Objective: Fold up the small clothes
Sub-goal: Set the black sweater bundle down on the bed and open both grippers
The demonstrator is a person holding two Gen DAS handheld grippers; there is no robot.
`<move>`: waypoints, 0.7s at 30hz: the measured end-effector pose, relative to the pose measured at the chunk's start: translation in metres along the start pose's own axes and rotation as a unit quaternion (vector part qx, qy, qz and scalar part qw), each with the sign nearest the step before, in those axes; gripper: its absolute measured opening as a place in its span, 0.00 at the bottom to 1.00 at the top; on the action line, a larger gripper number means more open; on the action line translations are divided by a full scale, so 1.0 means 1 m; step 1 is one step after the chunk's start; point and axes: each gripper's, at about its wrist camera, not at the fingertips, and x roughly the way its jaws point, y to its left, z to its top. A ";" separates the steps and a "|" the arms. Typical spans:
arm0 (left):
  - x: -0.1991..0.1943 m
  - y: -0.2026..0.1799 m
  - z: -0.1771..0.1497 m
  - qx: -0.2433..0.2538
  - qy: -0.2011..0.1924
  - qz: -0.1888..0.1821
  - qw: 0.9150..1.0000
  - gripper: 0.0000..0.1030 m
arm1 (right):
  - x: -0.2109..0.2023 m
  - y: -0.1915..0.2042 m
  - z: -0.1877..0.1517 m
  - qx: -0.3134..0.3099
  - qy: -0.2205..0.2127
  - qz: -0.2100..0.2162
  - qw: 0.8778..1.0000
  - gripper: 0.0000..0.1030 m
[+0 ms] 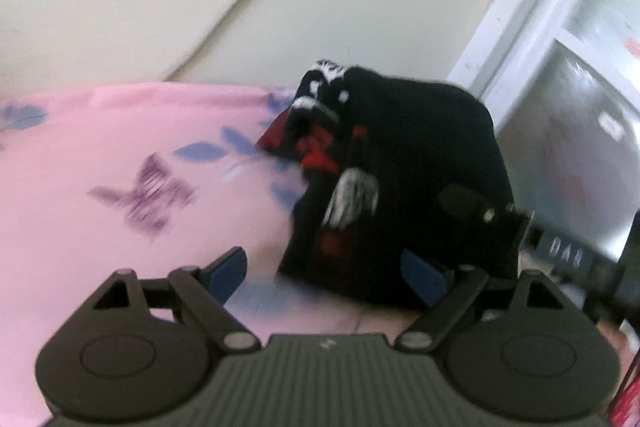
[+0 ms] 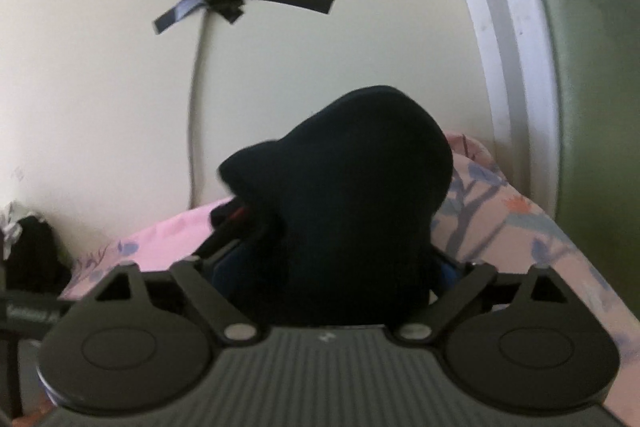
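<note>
Claws both gape: black garment (image 2: 352, 195) bunched between my right claw's (image 2: 332, 277) fingers, ahead-right of my left claw (image 1: 326, 269), unpinched.

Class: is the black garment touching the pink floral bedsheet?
Touching. The left wrist view shows the black garment resting with its lower edge directly on the pink bedsheet, no gap.
</note>
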 end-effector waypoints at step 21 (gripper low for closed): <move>-0.119 -0.010 -0.112 0.102 -0.021 0.112 0.988 0.92 | -0.150 0.041 -0.117 0.037 -0.006 -0.053 0.998 0.88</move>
